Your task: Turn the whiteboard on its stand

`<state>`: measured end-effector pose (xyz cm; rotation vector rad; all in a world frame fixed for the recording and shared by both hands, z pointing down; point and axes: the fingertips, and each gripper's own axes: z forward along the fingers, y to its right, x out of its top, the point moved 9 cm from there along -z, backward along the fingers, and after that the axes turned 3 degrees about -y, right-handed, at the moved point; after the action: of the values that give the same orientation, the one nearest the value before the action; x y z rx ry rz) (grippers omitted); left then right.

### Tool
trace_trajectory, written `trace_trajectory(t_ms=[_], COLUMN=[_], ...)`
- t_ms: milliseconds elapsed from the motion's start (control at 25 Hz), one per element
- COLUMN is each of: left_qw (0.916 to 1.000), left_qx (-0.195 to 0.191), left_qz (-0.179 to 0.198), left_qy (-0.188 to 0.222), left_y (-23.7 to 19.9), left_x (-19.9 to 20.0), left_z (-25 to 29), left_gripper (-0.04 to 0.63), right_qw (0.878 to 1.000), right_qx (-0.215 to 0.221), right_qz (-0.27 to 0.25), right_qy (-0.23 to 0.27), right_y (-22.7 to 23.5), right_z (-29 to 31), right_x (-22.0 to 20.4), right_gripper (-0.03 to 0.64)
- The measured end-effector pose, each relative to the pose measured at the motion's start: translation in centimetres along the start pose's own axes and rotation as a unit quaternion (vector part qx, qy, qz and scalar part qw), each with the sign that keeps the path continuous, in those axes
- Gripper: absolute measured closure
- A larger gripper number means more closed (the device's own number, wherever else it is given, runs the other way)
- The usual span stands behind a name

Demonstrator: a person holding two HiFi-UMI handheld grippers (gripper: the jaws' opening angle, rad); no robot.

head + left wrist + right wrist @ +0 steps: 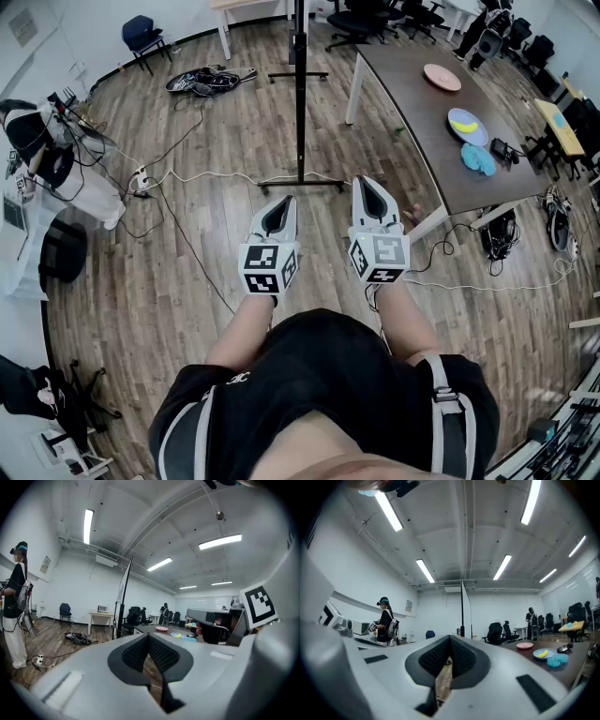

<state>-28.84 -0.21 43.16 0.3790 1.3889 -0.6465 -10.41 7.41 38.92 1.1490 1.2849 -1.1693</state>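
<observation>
Nearest the person, at 6 o'clock in the head view, both tools are held side by side above the wood floor. The left gripper (279, 204) has its jaws clenched, ribbed pads meeting with nothing between them, and its own view (149, 641) shows the same. The right gripper (374, 187) is likewise pressed together and empty, with only floor showing below the pads in its view (450, 644). Ahead of them at 12 o'clock the stand's foot bar (300, 185) lies across the floor, near the jaw tips but apart from them. From it rises the whiteboard (299, 84), seen edge-on as a thin dark upright. In the left gripper view it (124, 597) stands at 11 o'clock of the jaws. In the right gripper view it (462, 606) is almost straight above them at 12 o'clock. Neither tool touches board or stand, so by my reading the turn has not begun. The approach, a hold on the board's edge or frame and the swing itself all remain. Farther off at 2 o'clock runs a dark table (412, 112) carrying a pink plate (442, 77).
</observation>
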Motion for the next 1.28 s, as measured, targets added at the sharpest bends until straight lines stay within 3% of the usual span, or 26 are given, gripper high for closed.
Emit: trace_trajectory(t_ms=[440, 880, 1280], left_qw=[1.0, 0.9995, 0.9997], left_qx=[0.003, 0.026, 0.008], left_qz=[0.002, -0.014, 0.0], left_qy=[0.0, -0.006, -0.021], left_y=[0.1, -4.1, -3.4], left_x=[-0.1, -2.1, -2.5], left_z=[-0.2, -2.3, 1.3], left_gripper=[0.588, 0.588, 0.588], right_qw=[1.0, 0.999, 0.999], right_qx=[0.01, 0.024, -0.004], right_qz=[0.023, 0.011, 0.033], right_qy=[-0.006, -0.04, -0.036], right_y=[0.1, -4.2, -0.4], right_z=[-1.0, 0.4, 2.1], right_x=[-1.1, -3.2, -4.4], right_gripper=[0.611, 0.611, 0.611])
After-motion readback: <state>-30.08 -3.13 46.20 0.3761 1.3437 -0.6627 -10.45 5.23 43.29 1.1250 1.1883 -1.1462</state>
